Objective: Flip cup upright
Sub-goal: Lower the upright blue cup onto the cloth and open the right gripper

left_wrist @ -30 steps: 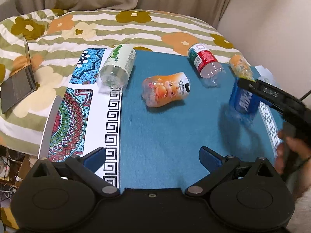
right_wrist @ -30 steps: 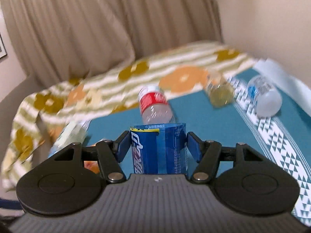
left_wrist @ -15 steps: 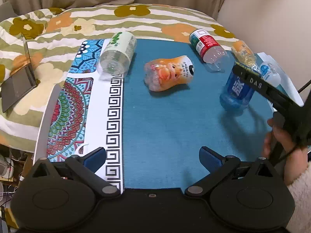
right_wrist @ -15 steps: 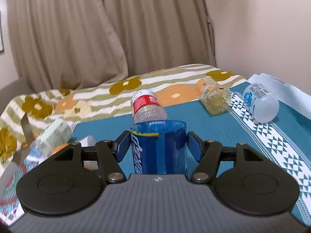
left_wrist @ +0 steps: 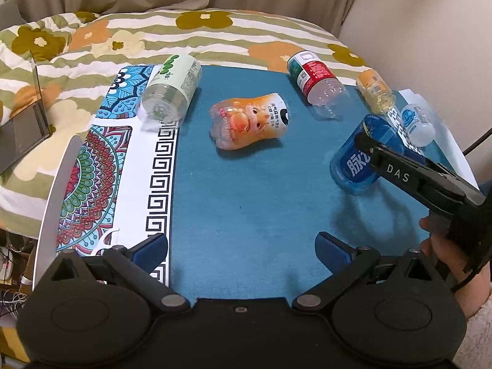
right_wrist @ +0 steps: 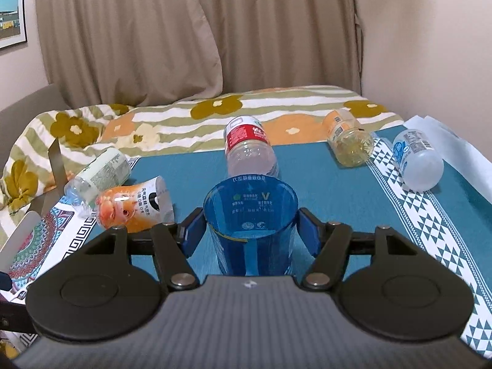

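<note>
Translucent blue plastic cup (right_wrist: 250, 212): a second ago level in right gripper (right_wrist: 250, 230), now mouth-up, slightly tilted, near teal mat's (left_wrist: 246, 200) right edge. Fingers clamped on walls. Left gripper (left_wrist: 241, 247) spread, idle. Release pending.

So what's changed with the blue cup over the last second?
The right tongs, shut on the blue cup, have tipped it up: its open mouth now faces upward, and it has come down toward the teal mat. The left tongs stay open and idle, and the lying cups haven't moved.
</note>
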